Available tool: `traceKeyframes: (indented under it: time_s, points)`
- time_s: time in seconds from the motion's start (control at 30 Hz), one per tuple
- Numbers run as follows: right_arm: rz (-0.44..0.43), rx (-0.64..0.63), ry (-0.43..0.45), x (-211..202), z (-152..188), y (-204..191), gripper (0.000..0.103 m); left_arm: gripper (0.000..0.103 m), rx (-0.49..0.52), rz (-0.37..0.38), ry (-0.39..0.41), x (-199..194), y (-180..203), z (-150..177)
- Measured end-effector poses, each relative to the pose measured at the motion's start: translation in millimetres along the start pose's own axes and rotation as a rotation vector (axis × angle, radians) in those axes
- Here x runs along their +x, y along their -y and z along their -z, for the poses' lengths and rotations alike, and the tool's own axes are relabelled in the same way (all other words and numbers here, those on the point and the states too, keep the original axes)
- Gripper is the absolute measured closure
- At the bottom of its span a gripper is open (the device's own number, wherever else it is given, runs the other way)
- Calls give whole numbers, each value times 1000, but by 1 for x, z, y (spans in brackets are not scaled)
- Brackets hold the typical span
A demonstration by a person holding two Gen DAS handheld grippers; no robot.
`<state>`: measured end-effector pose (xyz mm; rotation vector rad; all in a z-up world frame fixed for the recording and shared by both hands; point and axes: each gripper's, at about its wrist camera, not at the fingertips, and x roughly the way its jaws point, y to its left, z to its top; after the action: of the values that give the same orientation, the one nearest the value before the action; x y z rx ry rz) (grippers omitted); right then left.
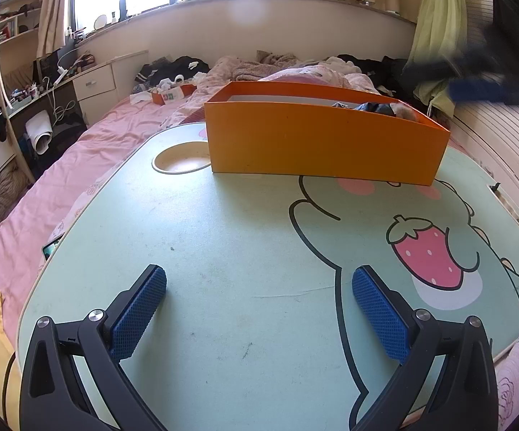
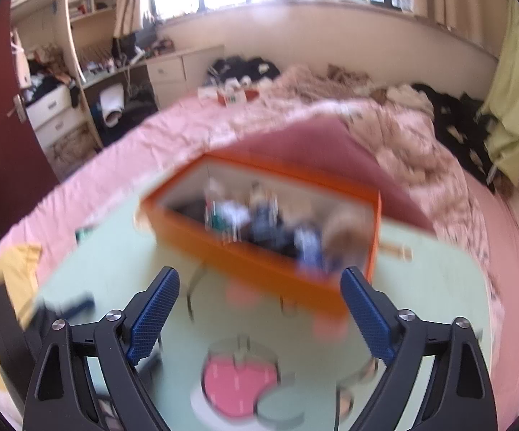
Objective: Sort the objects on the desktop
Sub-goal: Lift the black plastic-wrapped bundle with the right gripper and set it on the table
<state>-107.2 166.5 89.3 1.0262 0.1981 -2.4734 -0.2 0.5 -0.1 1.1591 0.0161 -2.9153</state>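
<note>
The open orange cardboard box [image 1: 324,143], filled with small blurred items, stands on the mint-green cartoon-printed bench [image 1: 223,251] ahead of both grippers. It is judged light but thin-walled; a rim is best pinched. The left gripper [image 1: 259,287] and right gripper [image 2: 259,294] are spread wide, empty.

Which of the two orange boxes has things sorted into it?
The big orange box standing on the green lap table, with a heap of small things inside. The smaller orange box lies farther off on the pink bed.
</note>
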Motion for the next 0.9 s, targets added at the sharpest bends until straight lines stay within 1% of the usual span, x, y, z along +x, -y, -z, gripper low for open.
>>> traceKeyframes:
  time_s: [0.07, 0.1, 0.13, 0.17, 0.2, 0.27, 0.3, 0.37, 0.43, 0.47, 0.57, 0.6, 0.63, 0.67, 0.73, 0.77, 0.83, 0.9]
  points:
    - [-2, 27, -32, 17, -18, 3, 22, 0, 0, 0, 0, 0, 0, 0]
    - [-13, 54, -73, 31, -26, 6, 27, 0, 0, 1, 1, 0, 0, 0]
    - [-42, 88, -117, 44, -30, 13, 30, 0, -1, 1, 1, 0, 0, 0]
    - [-65, 111, -147, 55, -31, 16, 31, 0, -1, 1, 1, 0, 0, 0]
    - [-82, 137, -200, 69, -31, 19, 36, 0, -1, 1, 1, 0, 0, 0]
    - [-81, 182, -291, 95, -25, 24, 71, 0, -1, 2, 2, 0, 0, 0]
    - [-90, 196, -308, 100, -24, 29, 72, 0, -2, 2, 1, 0, 0, 0]
    - [-127, 222, -284, 101, -19, 32, 77, 0, -2, 2, 2, 0, 0, 0]
    - [-168, 266, -252, 90, -17, 38, 80, 0, -2, 2, 3, 0, 0, 0]
    - [-191, 283, -213, 79, -18, 41, 81, 0, -2, 2, 3, 0, 0, 0]
    - [-208, 272, -75, 34, -32, 40, 81, 0, -2, 3, 3, 0, 1, 0]
    - [-216, 261, -48, 23, -34, 38, 81, 0, -3, 3, 4, 0, 0, 0]
    - [-240, 241, -10, 3, -34, 34, 81, 0, -3, 4, 4, 0, 0, 0]
    - [-263, 230, 4, -7, -34, 32, 81, 0, -3, 4, 3, 0, 1, 0]
    - [-306, 211, 13, -29, -20, 23, 80, 0, -4, 4, 4, 0, 1, 0]
    - [-315, 209, 5, -32, -12, 20, 80, 0, -4, 5, 4, 0, 0, 0]
    - [-299, 197, -20, -31, 11, 13, 79, 0, -4, 5, 4, 0, 0, 0]
    - [-270, 191, -70, -15, 32, 10, 79, 0, -4, 6, 5, 0, 0, 0]
